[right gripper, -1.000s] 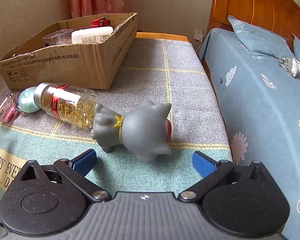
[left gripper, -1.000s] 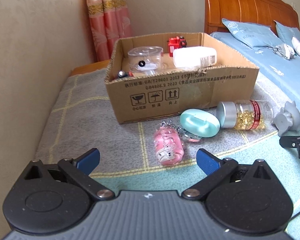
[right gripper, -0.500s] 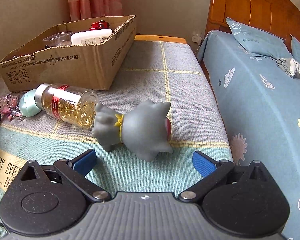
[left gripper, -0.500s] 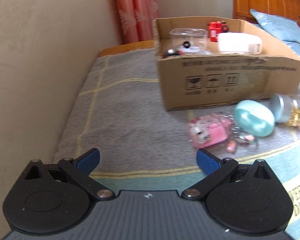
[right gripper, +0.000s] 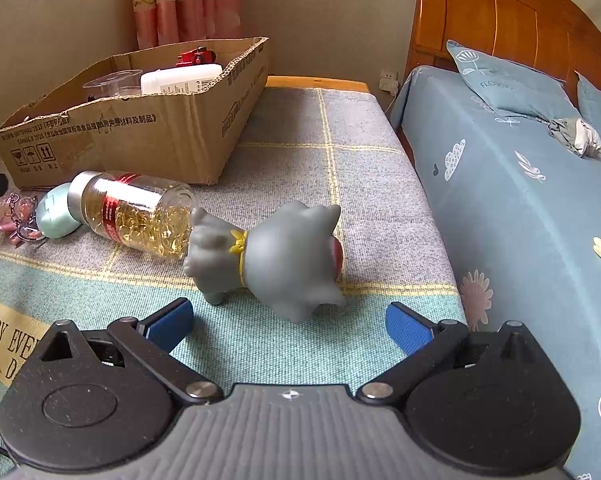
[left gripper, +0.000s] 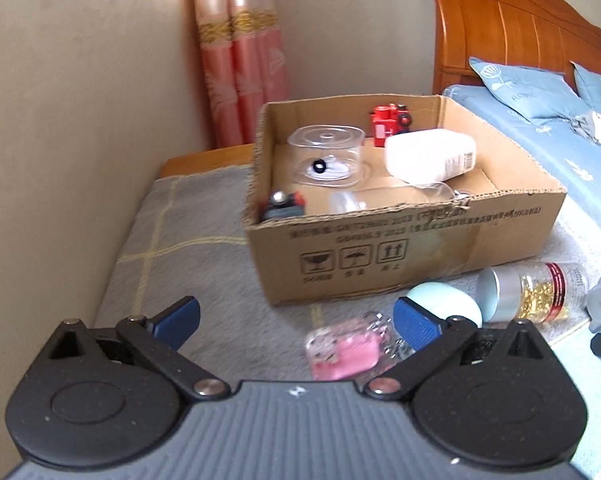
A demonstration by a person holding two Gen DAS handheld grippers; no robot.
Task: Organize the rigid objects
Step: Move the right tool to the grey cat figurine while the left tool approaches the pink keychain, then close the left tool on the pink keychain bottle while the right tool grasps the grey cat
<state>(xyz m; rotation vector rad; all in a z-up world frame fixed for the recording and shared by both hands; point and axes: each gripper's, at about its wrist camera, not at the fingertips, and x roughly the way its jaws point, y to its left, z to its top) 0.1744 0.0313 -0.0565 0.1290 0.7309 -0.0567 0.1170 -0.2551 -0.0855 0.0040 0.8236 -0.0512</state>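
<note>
both grippers hang with jaws spread wide and empty, the right gripper (right gripper: 288,322) lined up on the grey toy figure (right gripper: 276,258) lying beside the capsule bottle (right gripper: 136,214) (outside the cardboard box (right gripper: 172,128)), so next comes closing on it, then boxing it.

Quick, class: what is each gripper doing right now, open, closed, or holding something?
Left gripper: open, holding nothing, above the pink keychain.
Right gripper: open, holding nothing, facing the grey toy.
</note>
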